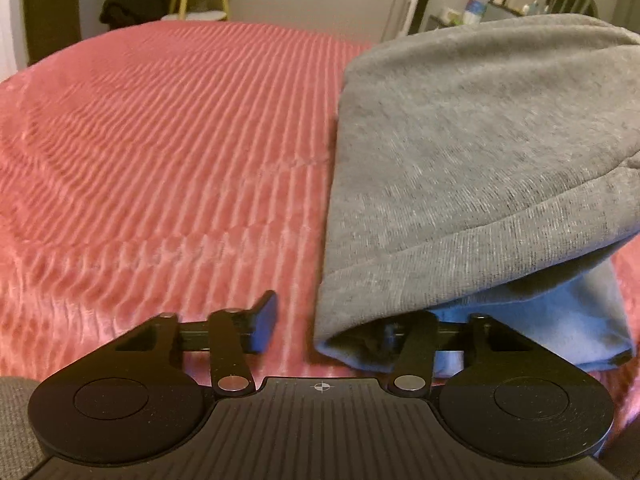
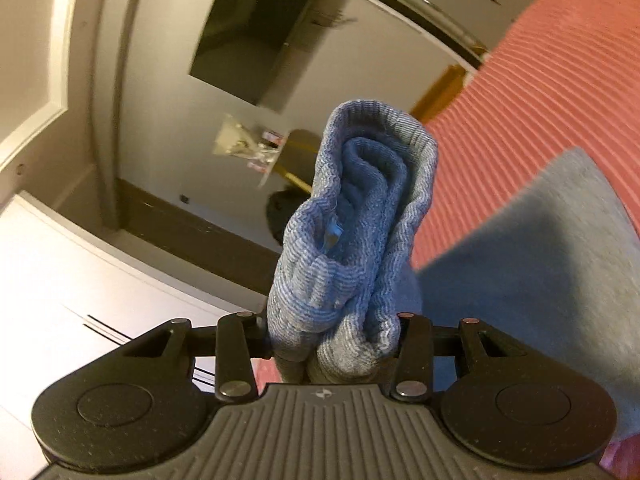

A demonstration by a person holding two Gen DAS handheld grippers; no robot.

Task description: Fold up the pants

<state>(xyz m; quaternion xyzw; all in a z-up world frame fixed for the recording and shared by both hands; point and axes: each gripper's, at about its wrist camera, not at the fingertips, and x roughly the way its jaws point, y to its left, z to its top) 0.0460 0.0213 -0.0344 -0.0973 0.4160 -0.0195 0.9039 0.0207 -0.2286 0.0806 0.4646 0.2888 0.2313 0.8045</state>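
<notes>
No brand, label or readable writing shows in either view; only a small crosshair mark sits on each gripper body.

In the left wrist view, the left gripper [image 1: 324, 328] stands wide open low over a pink ribbed bedspread [image 1: 160, 152]. Its left finger [image 1: 265, 320] is bare and rests just above the bedspread. Its right finger is hidden under the near hem of the grey pants [image 1: 472, 168], so whether it touches cloth cannot be told. The pants lie ahead and to the right of the gripper, draped in a thick folded mound, with the hem's lower layer hanging down over the right side of the jaws. A dark bundle [image 1: 128, 0] sits far ahead to the left, past the bed's edge.

In the right wrist view, the right gripper [image 2: 334, 344] is clamped on a bunched, ribbed cuff of the pants [image 2: 360, 216], which stands up straight ahead from between the jaws. More grey cloth spreads to the right of the gripper over the bedspread [image 2: 540, 92]. The view is tilted, showing a wall and white door [image 2: 36, 80] to the left.
</notes>
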